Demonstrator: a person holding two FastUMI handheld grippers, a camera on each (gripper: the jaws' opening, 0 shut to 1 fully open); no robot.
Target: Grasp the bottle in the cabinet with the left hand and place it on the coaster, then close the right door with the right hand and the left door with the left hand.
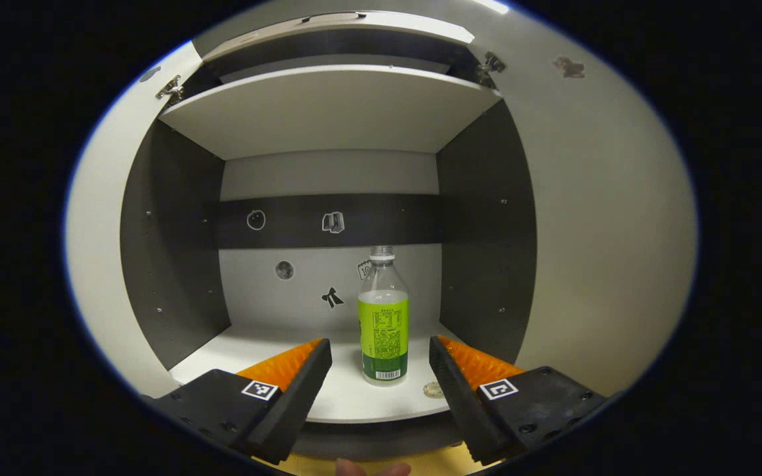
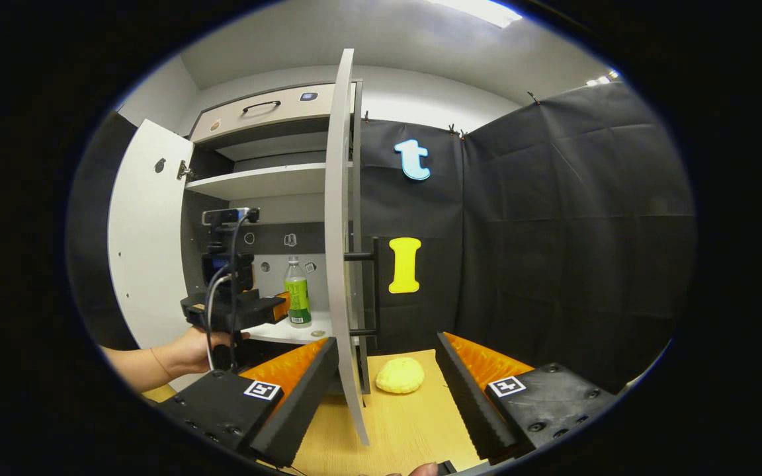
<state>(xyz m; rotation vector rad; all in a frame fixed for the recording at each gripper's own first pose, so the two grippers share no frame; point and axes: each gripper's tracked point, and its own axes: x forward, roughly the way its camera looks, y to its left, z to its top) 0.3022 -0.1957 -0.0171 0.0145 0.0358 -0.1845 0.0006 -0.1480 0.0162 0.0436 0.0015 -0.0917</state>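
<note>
- While the bottle (image 1: 383, 317) stands upright on the cabinet's lower shelf (image 1: 354, 396), the left gripper (image 1: 380, 367) fingers are spread wide, touching nothing.
- Right gripper (image 2: 387, 370) fingers are spread wide above the bench (image 2: 407, 423), holding nothing.

Clear glossy plastic bottle (image 1: 383, 317) (paper-look label), matt smooth cabinet (image 1: 328, 112) panels, wood-grain tabletop (image 2: 401, 423)

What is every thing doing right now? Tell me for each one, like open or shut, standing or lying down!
Bottle: upright on the cabinet's lower shelf, cap on, not held.
Left door: swung open.
Right door: swung open, edge toward the camera.
Coaster: flat on the table, nothing on it.
Left hand-held gripper: open, in front of the bottle, not touching.
Right hand-held gripper: open, over the table.
</note>
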